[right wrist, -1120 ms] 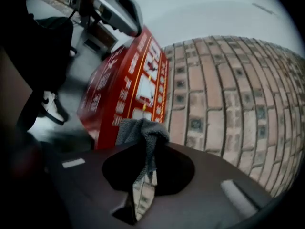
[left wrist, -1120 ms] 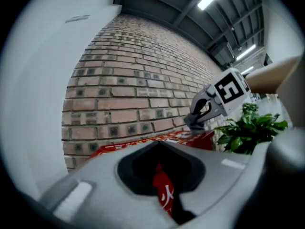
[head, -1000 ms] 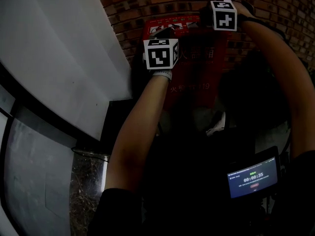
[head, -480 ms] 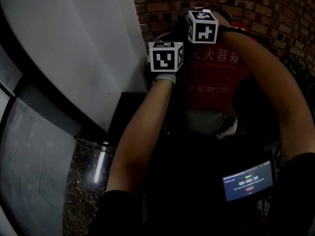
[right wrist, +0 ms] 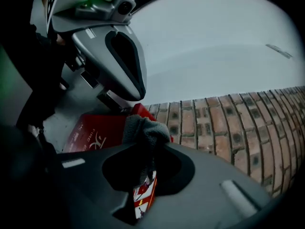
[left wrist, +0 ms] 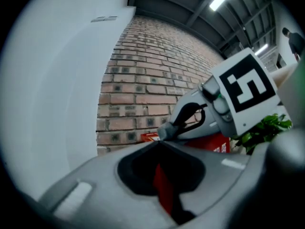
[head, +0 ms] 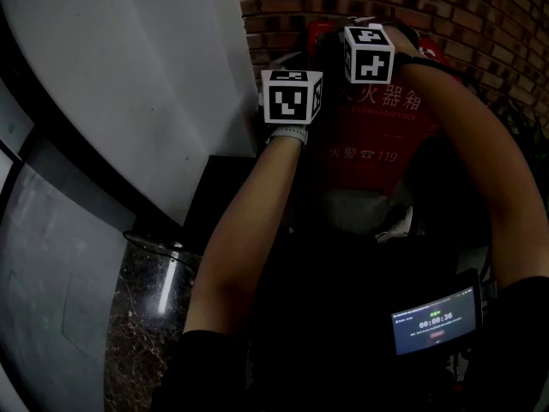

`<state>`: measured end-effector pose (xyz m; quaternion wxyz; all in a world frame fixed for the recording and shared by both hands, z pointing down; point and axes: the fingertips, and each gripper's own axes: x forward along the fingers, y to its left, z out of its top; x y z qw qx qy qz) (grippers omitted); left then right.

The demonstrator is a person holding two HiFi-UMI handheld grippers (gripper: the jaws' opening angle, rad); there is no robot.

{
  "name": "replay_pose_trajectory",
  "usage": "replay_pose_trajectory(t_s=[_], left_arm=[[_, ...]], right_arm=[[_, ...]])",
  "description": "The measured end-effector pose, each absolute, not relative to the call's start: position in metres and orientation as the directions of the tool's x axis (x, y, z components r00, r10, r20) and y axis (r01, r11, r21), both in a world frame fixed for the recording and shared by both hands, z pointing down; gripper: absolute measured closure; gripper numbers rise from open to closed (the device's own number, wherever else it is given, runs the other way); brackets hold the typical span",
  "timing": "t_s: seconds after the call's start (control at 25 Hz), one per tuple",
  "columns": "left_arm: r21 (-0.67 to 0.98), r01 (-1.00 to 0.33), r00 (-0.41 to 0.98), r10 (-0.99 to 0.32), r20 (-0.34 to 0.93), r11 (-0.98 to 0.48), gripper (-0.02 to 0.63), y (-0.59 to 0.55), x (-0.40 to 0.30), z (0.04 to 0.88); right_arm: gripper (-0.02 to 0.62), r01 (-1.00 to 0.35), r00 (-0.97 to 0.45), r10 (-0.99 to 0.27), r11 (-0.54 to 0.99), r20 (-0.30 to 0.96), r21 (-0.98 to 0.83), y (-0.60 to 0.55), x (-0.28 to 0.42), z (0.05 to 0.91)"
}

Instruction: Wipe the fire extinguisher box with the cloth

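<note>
The red fire extinguisher box (head: 377, 131) with white lettering stands against a brick wall (head: 480, 15). Both grippers are up at its top left corner. My right gripper (right wrist: 147, 144) is shut on a grey cloth (right wrist: 145, 128), which bunches out above the jaw tips over the box's red top (right wrist: 97, 132). My left gripper (left wrist: 159, 142) has its tips touching and nothing between them; red box surface (left wrist: 164, 190) shows through the gap behind the tips. In the head view the left marker cube (head: 292, 97) sits just left of and below the right marker cube (head: 369, 51).
A large white curved panel (head: 129, 101) rises directly left of the box. A green plant (left wrist: 264, 128) grows to the box's right. A small lit timer screen (head: 433, 320) hangs near my right arm. Dark stone floor (head: 146, 333) lies below left.
The right gripper with the cloth has slid left along the box's top, ending close to the left gripper. The head view has swung left, so the box now sits further right.
</note>
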<state>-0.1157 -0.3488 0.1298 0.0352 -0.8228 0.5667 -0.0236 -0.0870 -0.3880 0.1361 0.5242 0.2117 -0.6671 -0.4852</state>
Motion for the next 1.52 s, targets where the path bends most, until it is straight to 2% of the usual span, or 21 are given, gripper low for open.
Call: replay_pose_trajectory(t_s=[0.52, 0.88, 1.16, 1.4, 1.52], left_arm=[[-0.121, -0.900, 0.423, -0.906, -0.009, -0.418, 0.604, -0.356, -0.030, 0.118], [-0.132, -0.882, 0.457, -0.890, 0.002, -0.453, 0.604, -0.352, 0.022, 0.114], [-0.150, -0.876, 0.463, -0.886, 0.002, -0.458, 0.604, -0.341, 0.040, 0.113], [-0.182, -0.862, 0.482, -0.876, -0.004, -0.473, 0.604, -0.332, 0.040, 0.116], [-0.177, -0.855, 0.497, -0.868, -0.011, -0.487, 0.604, -0.317, 0.040, 0.108]], right_arm=[[0.561, 0.154, -0.310, -0.821, 0.454, 0.479, 0.878, -0.378, 0.028, 0.139], [0.561, 0.097, -0.216, -0.864, 0.444, 0.454, 0.891, -0.379, 0.115, 0.134], [0.561, 0.061, -0.145, -0.886, 0.437, 0.441, 0.898, -0.375, 0.171, 0.134], [0.560, 0.103, -0.074, -0.899, 0.423, 0.431, 0.900, -0.371, 0.208, 0.134], [0.560, 0.060, -0.129, -0.924, 0.356, 0.361, 0.933, -0.353, 0.208, 0.120]])
